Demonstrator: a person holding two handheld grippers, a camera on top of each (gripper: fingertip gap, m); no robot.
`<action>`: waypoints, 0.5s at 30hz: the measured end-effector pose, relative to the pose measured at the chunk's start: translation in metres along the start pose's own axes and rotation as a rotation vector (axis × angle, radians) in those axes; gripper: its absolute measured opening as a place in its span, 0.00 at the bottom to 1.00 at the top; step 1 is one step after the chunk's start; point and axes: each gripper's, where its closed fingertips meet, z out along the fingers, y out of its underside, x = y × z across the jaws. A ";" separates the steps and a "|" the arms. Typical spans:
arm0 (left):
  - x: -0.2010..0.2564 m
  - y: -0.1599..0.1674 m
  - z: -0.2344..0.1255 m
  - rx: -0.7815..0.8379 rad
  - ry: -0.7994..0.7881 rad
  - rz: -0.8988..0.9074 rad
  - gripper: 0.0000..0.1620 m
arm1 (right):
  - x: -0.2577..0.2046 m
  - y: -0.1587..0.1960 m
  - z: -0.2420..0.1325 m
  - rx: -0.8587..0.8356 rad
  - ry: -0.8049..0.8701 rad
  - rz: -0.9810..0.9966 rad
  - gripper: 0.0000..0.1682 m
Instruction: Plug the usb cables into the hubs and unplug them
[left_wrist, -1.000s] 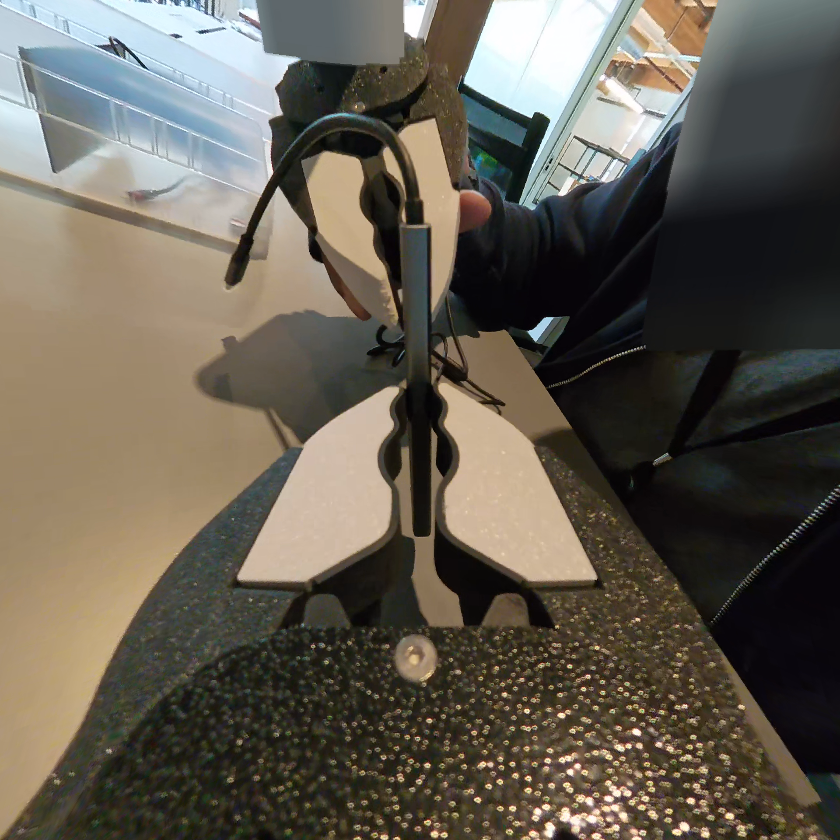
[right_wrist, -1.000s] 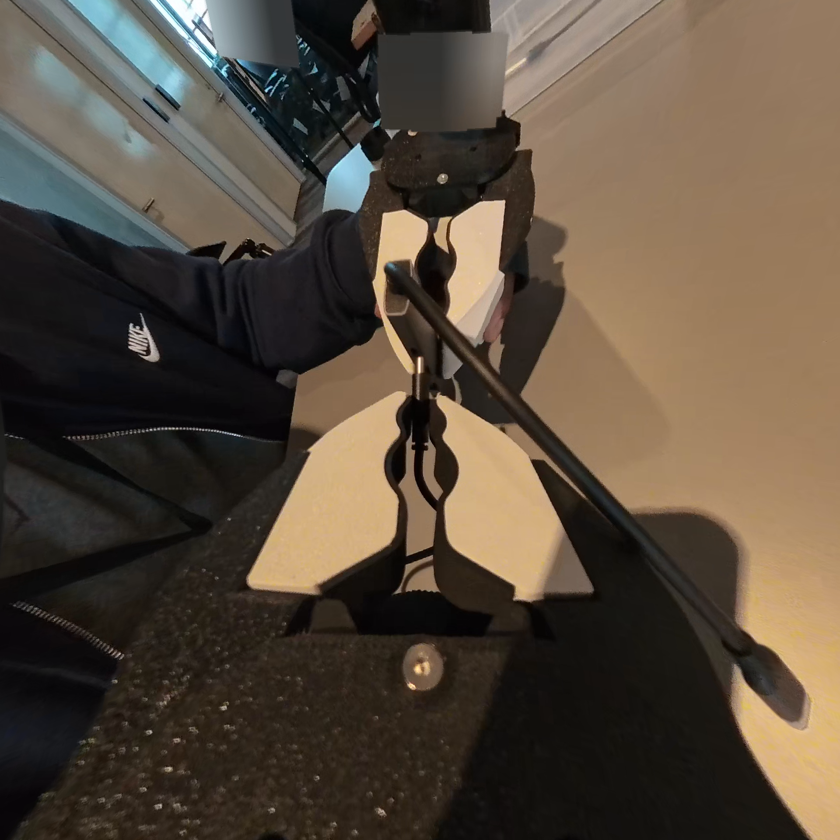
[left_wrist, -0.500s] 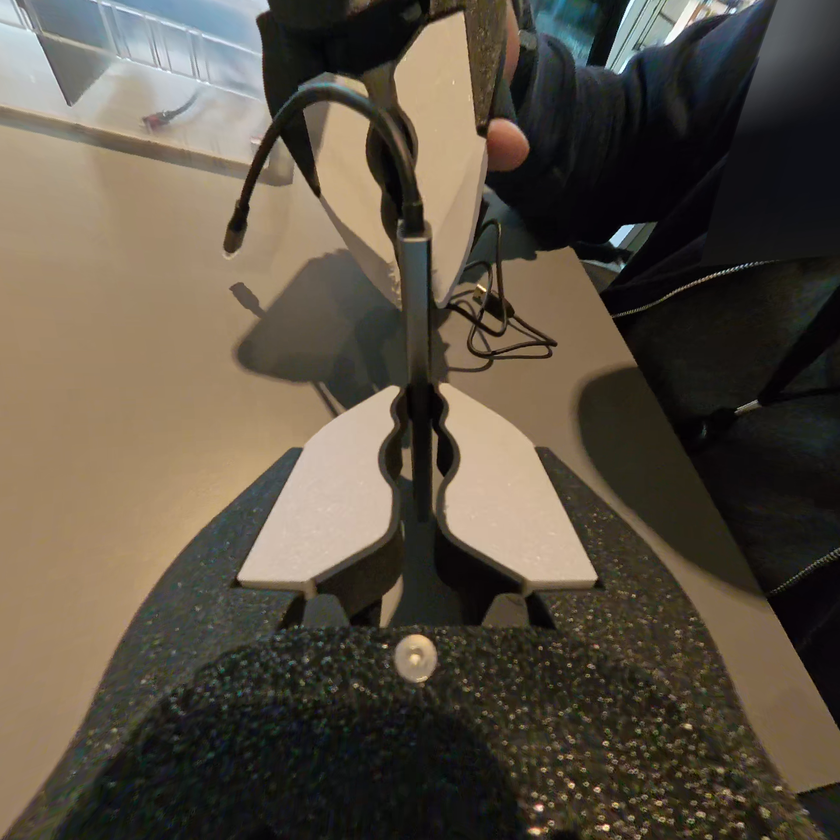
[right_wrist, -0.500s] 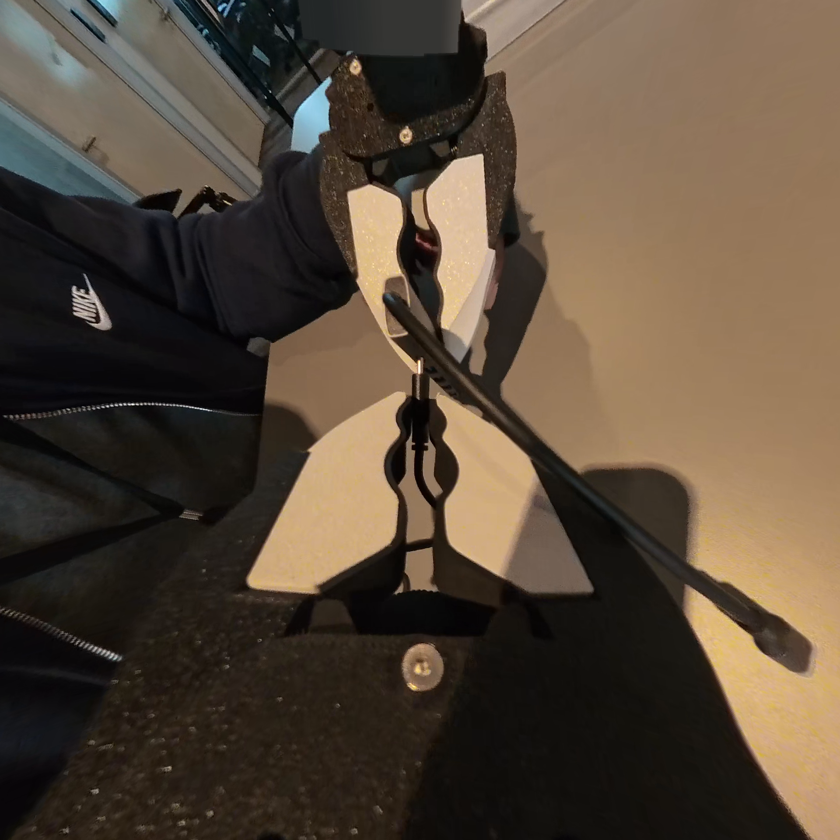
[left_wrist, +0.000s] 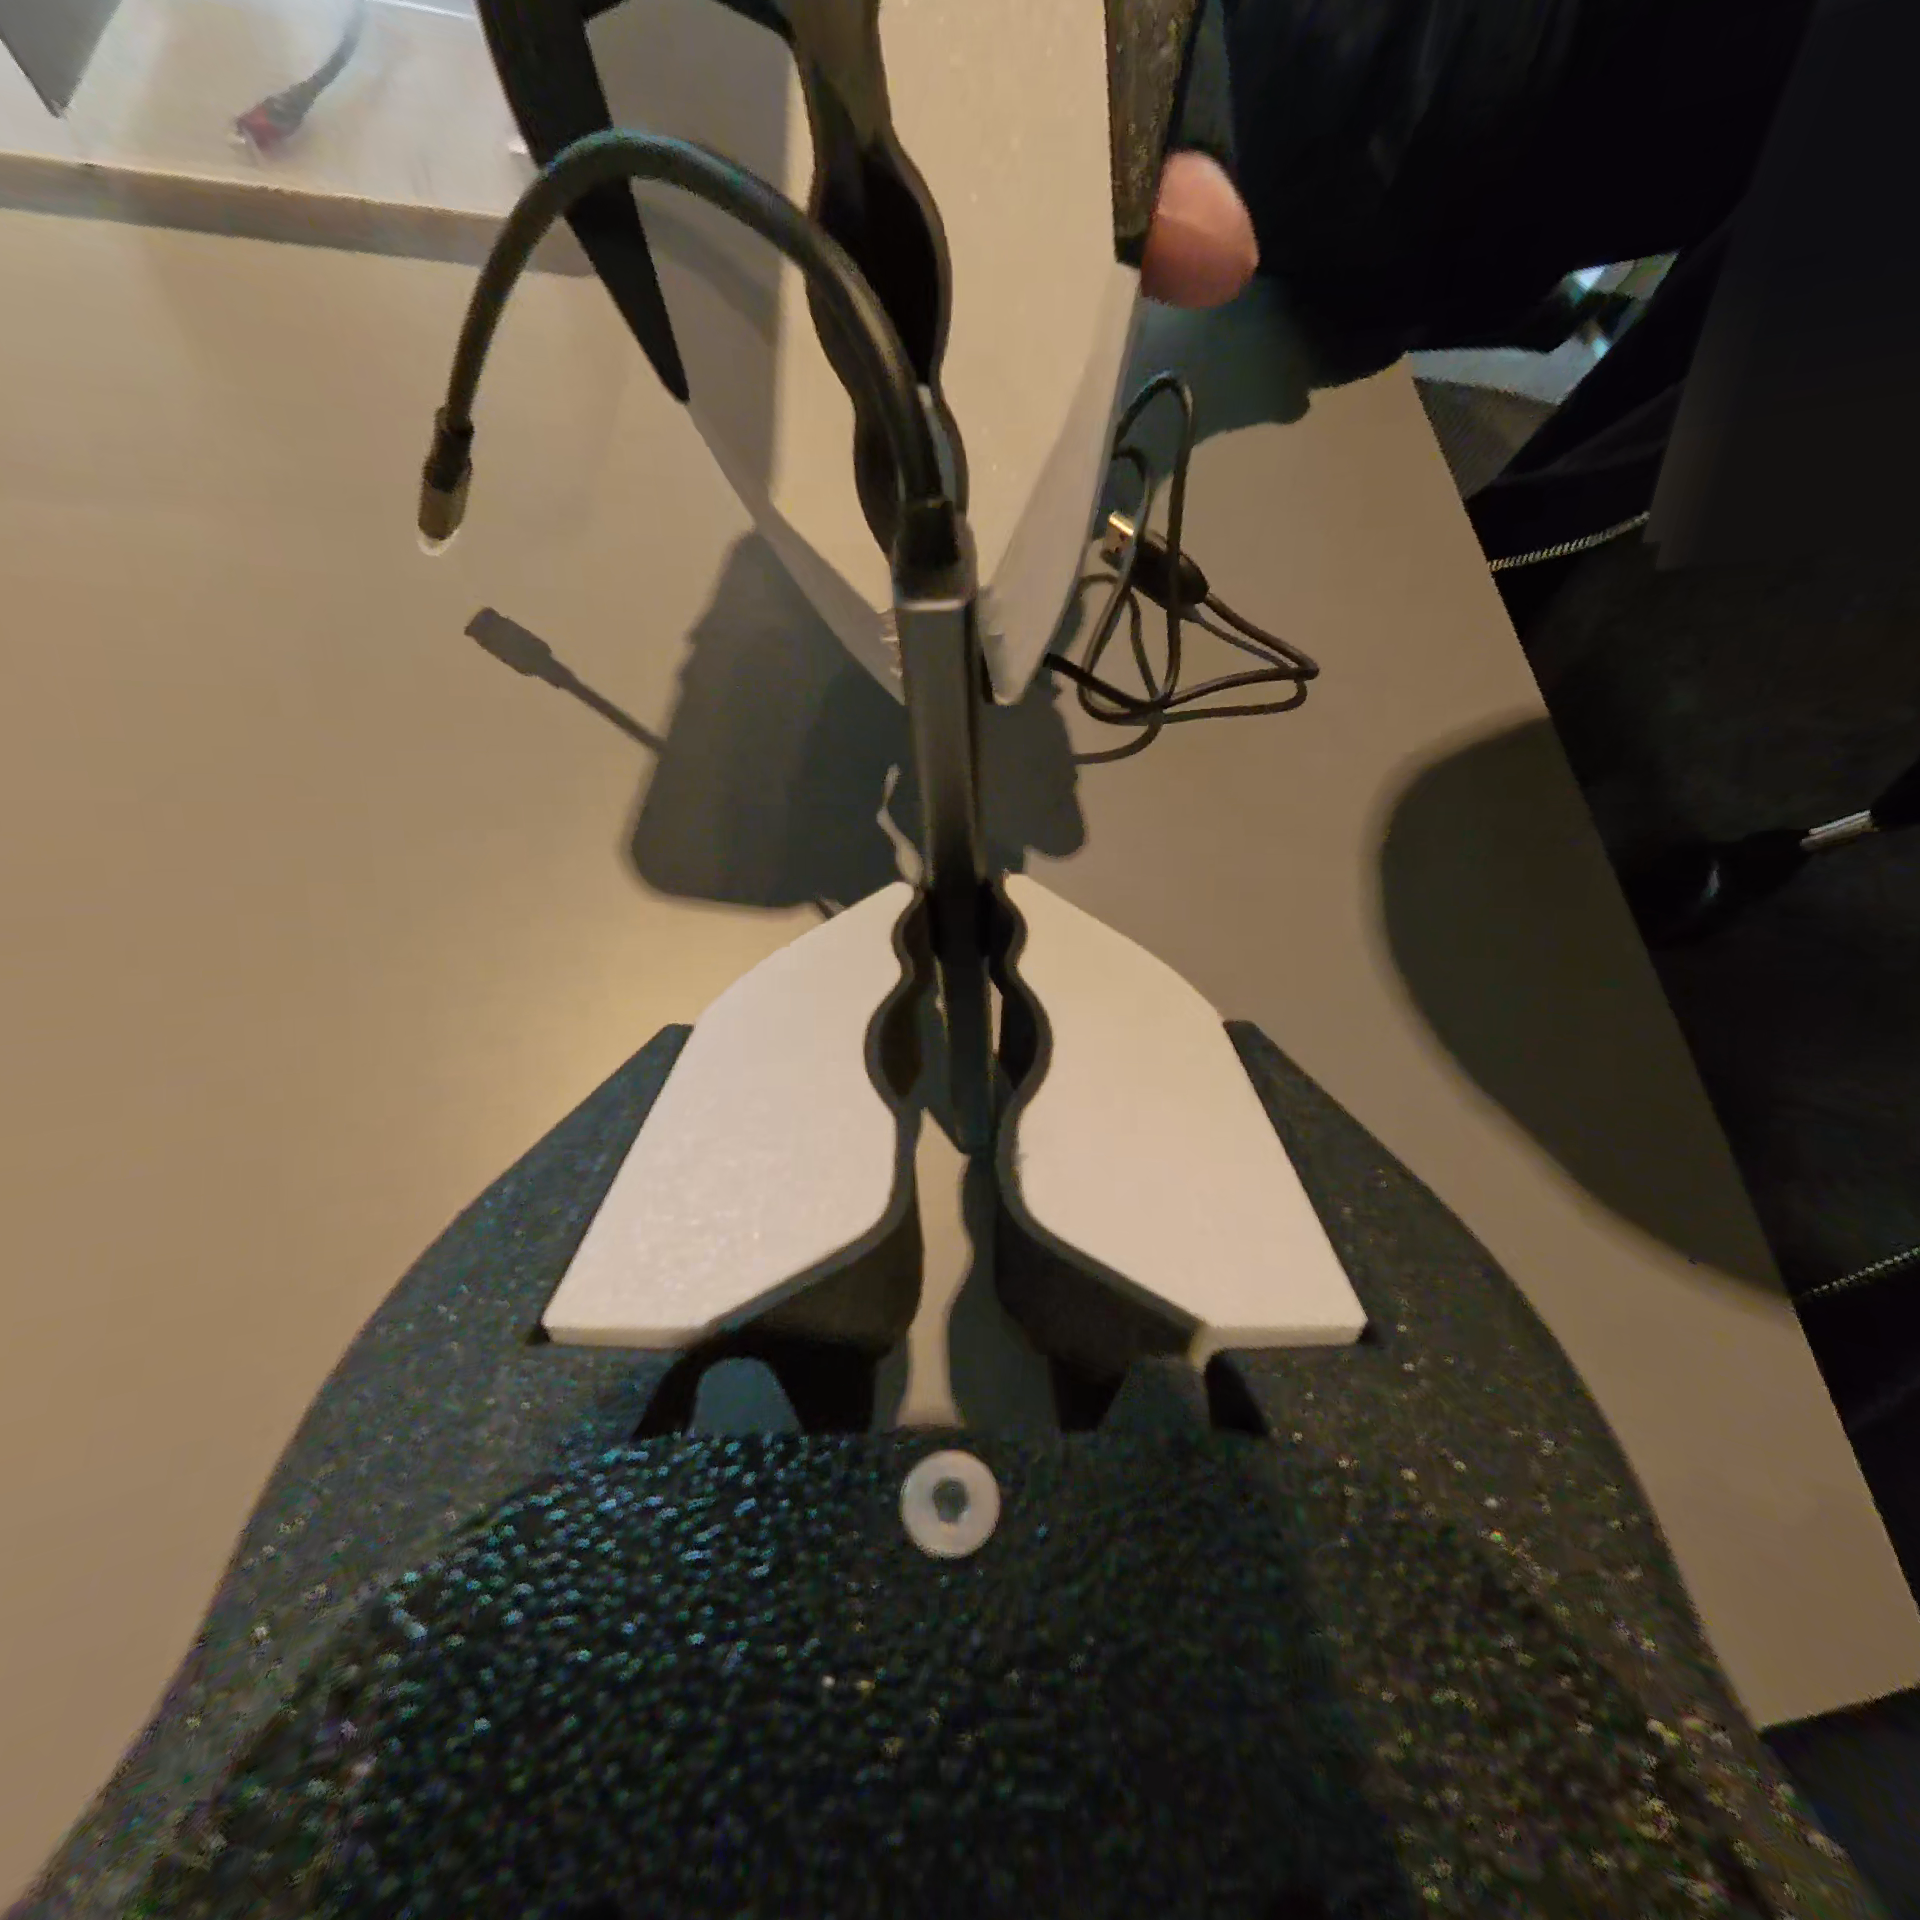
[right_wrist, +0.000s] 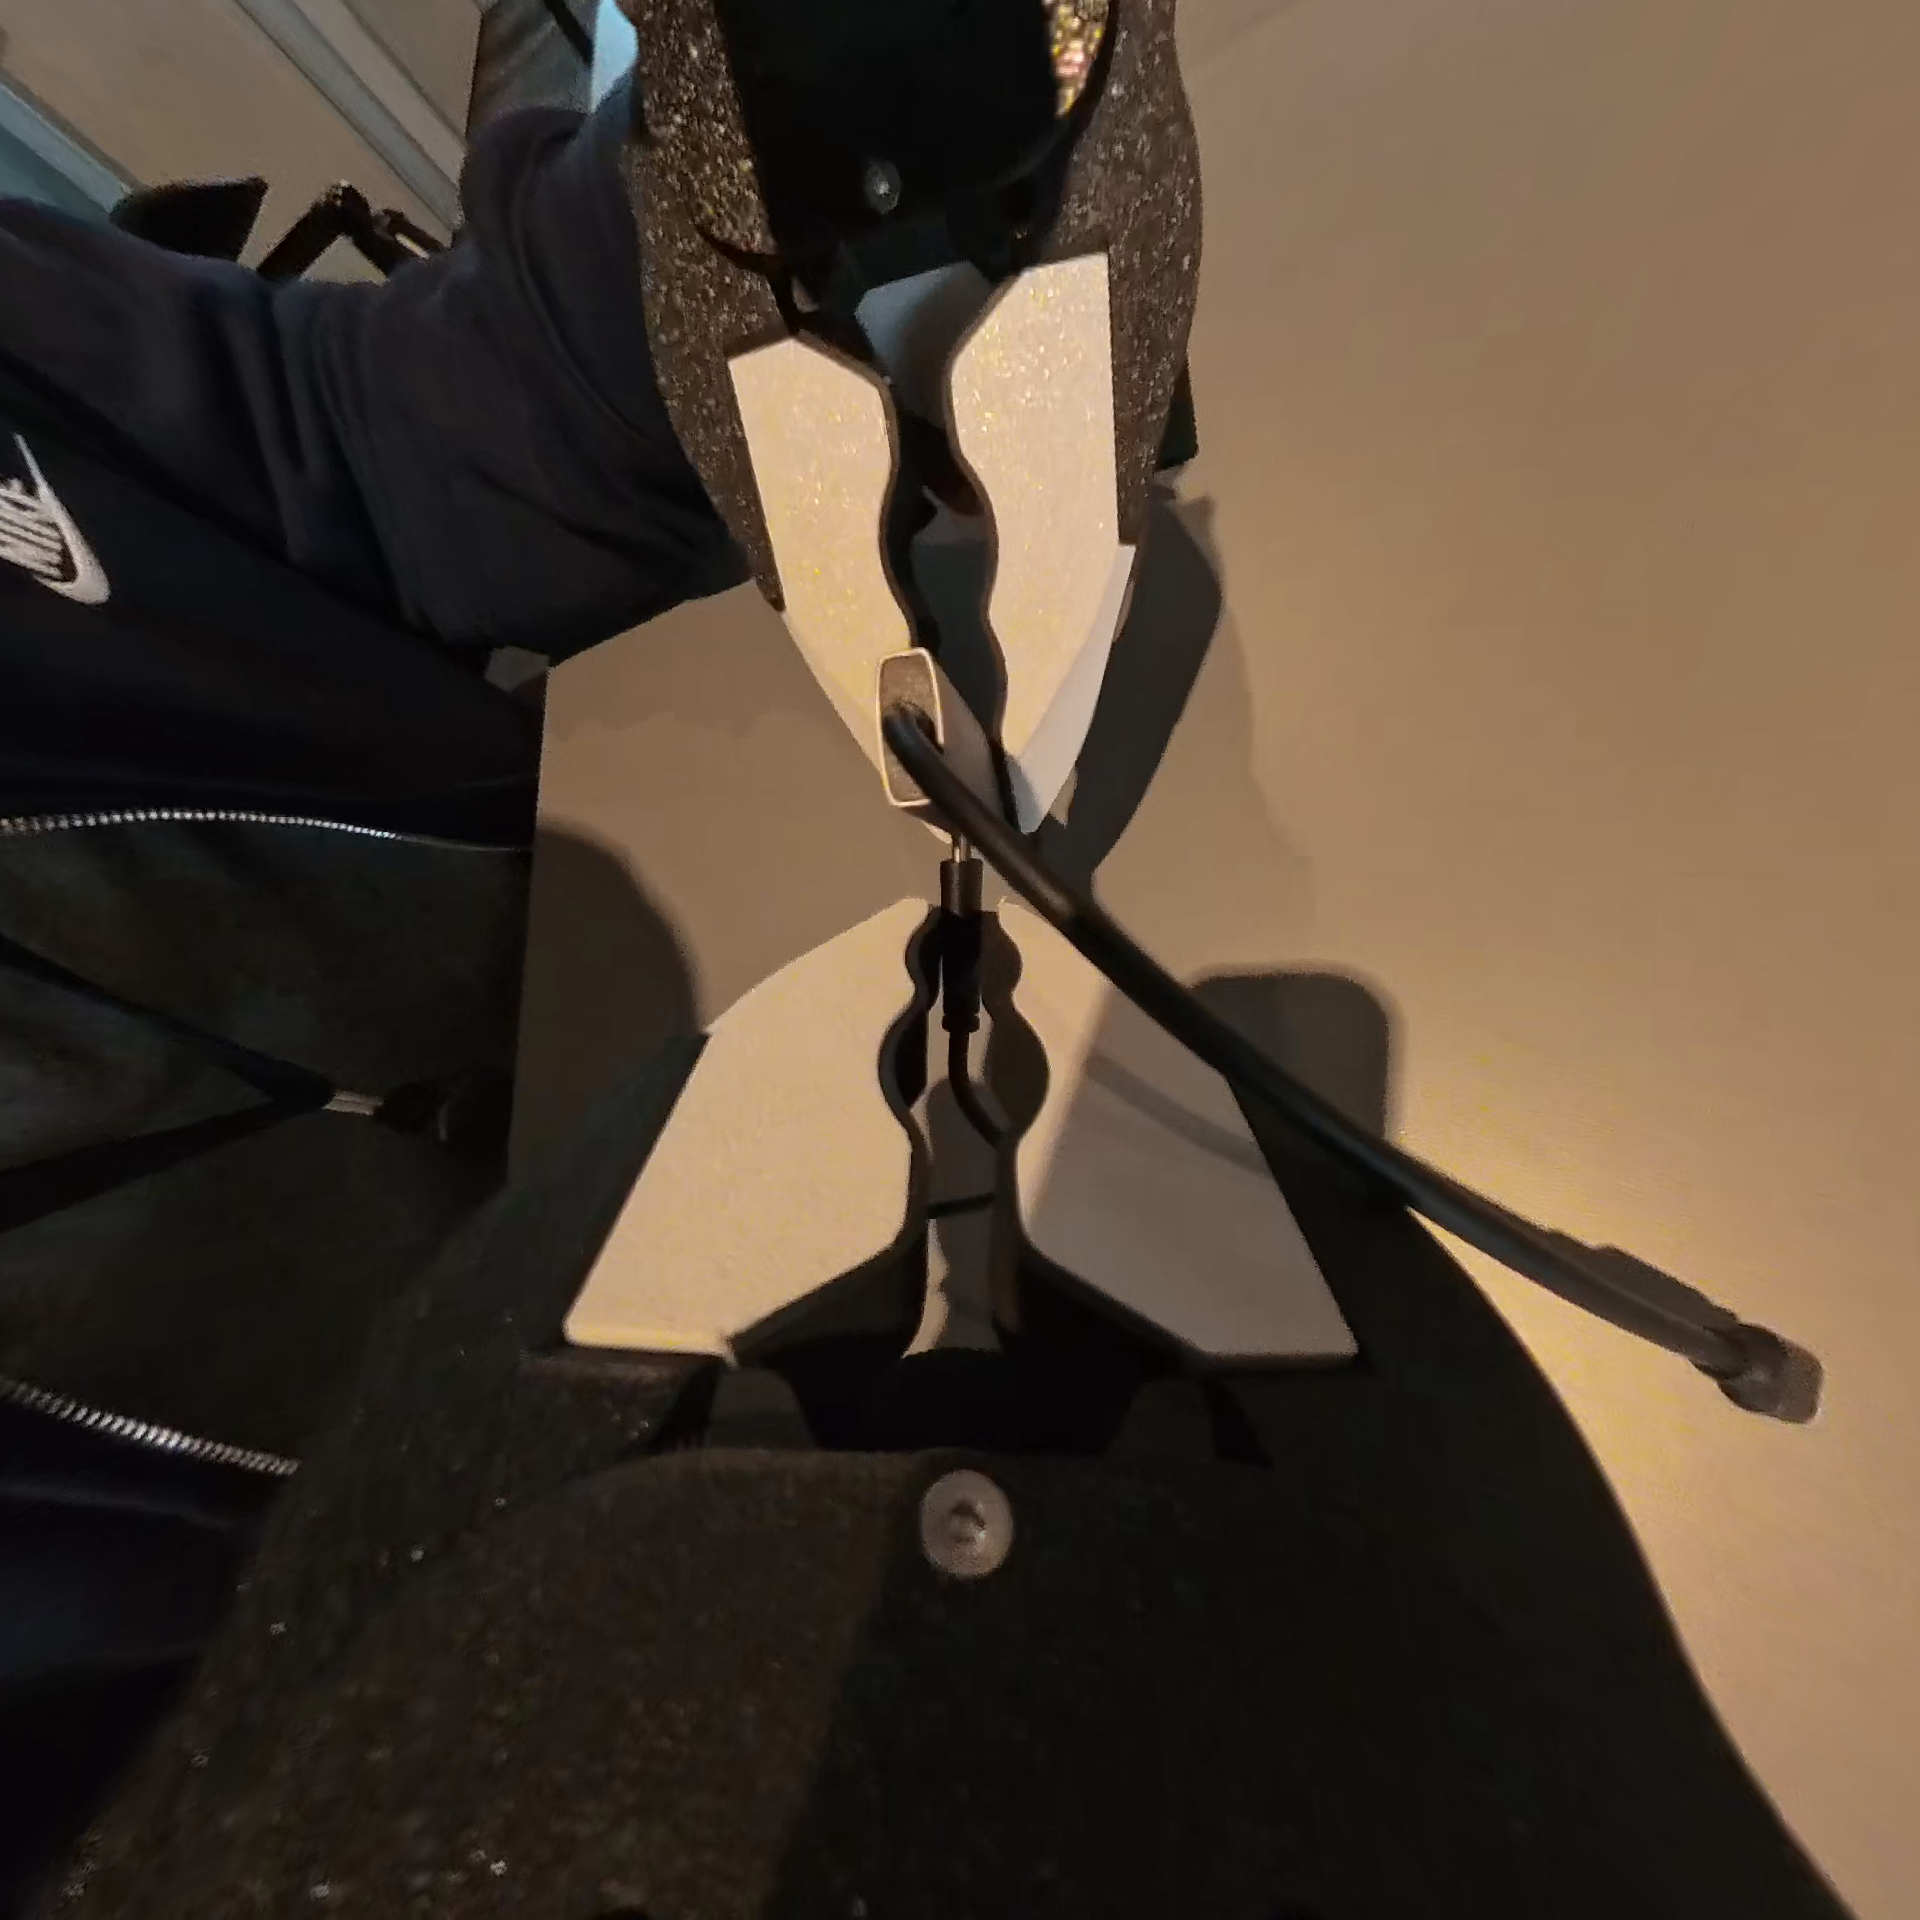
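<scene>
In the left wrist view my left gripper (left_wrist: 961, 896) is shut on a slim grey USB hub (left_wrist: 940, 727), held edge-on above the beige table (left_wrist: 260, 935). The hub's own black lead (left_wrist: 665, 197) arcs up and left to a free plug (left_wrist: 445, 488). My right gripper (right_wrist: 961, 909) is shut on the black plug of a USB cable (right_wrist: 961, 935). Its metal tip (right_wrist: 961, 854) is at the hub's lower edge (right_wrist: 914, 727); I cannot tell whether it sits in a port. The right gripper's white fingers (left_wrist: 1049, 416) face mine, just behind the hub.
A loose coil of black cable (left_wrist: 1174, 623) with a free USB plug lies on the table behind the hub. A clear bin (left_wrist: 208, 125) stands at the back left. The table edge (left_wrist: 1621, 831) and a person's dark jacket (left_wrist: 1714, 520) are at the right. The tips of both grippers are at nearly the same place.
The two grippers have come closer together and lower over the table. The cable plug's tip has closed the gap to the hub's edge. Both grips have held.
</scene>
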 end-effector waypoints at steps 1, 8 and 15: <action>0.001 0.000 0.001 -0.009 -0.002 0.009 0.06 | -0.002 0.001 0.000 -0.009 -0.001 -0.012 0.03; 0.011 -0.003 0.006 -0.067 -0.009 0.058 0.06 | -0.012 0.006 -0.003 -0.081 0.011 -0.079 0.03; 0.014 -0.003 0.007 -0.086 -0.011 0.080 0.06 | -0.016 0.002 -0.003 -0.092 0.037 -0.124 0.04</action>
